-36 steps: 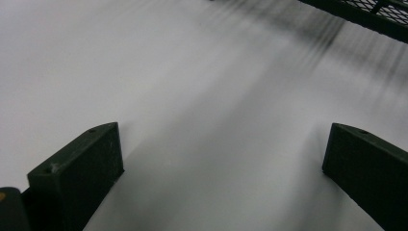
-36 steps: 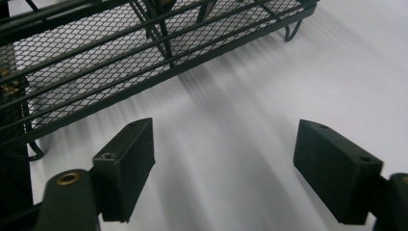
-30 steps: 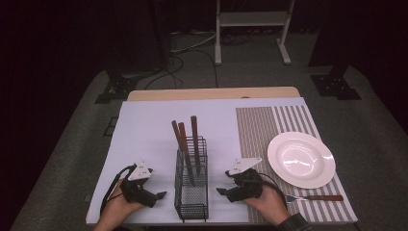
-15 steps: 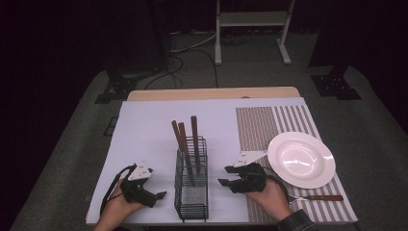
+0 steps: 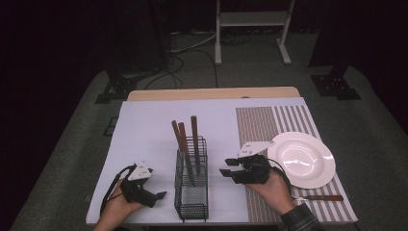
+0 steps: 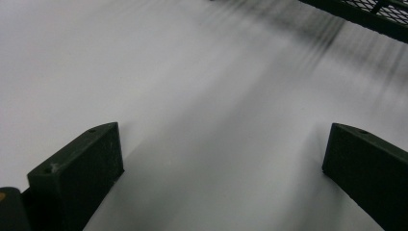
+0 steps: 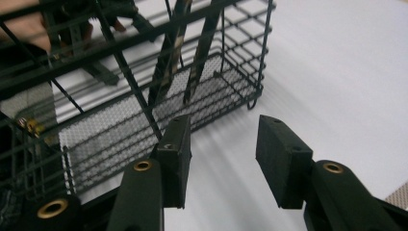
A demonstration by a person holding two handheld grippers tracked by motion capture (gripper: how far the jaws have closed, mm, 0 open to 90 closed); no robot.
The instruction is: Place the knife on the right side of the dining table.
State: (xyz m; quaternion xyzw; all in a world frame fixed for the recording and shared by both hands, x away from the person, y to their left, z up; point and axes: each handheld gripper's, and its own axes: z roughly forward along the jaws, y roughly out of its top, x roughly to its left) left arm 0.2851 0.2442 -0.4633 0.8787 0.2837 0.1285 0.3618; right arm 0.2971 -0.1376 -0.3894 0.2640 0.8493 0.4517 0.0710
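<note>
Three brown-handled utensils [image 5: 185, 144] are stood upright in a black wire basket [image 5: 192, 192], which is set near the front edge of the white table cover [image 5: 144, 125], between the two grippers. The basket is tall and rectangular, made of thin wire bars with a fine mesh floor, as is seen in the right gripper view [image 7: 120, 125], where two of the dark utensil shafts [image 7: 192, 53] are seen leaning inside it.

The right gripper [image 5: 226, 172] is held just beside the basket's right wall, apart from it, with its jaws pointed toward the wire. In the right gripper view the gripper [image 7: 221, 149] is seen with a moderate gap between its flat, blocky black pads, and nothing is held between them; bare white surface lies under them. The left gripper [image 5: 161, 195] is rested low on the table to the left of the basket, near the front edge. In the left gripper view its jaws [image 6: 221, 163] are spread wide over smooth white cover, empty, with a corner of the basket [image 6: 370, 14] at the upper right.

Open room is left behind the basket and across the whole left and far part of the cover. To the right a striped placemat [image 5: 269, 125] is laid, ribbed in grey and white, with a round glossy white plate [image 5: 300, 159] on it close to the right hand [image 5: 274, 190]. A brown-handled knife [image 5: 322, 198] is laid flat near the mat's front edge.
</note>
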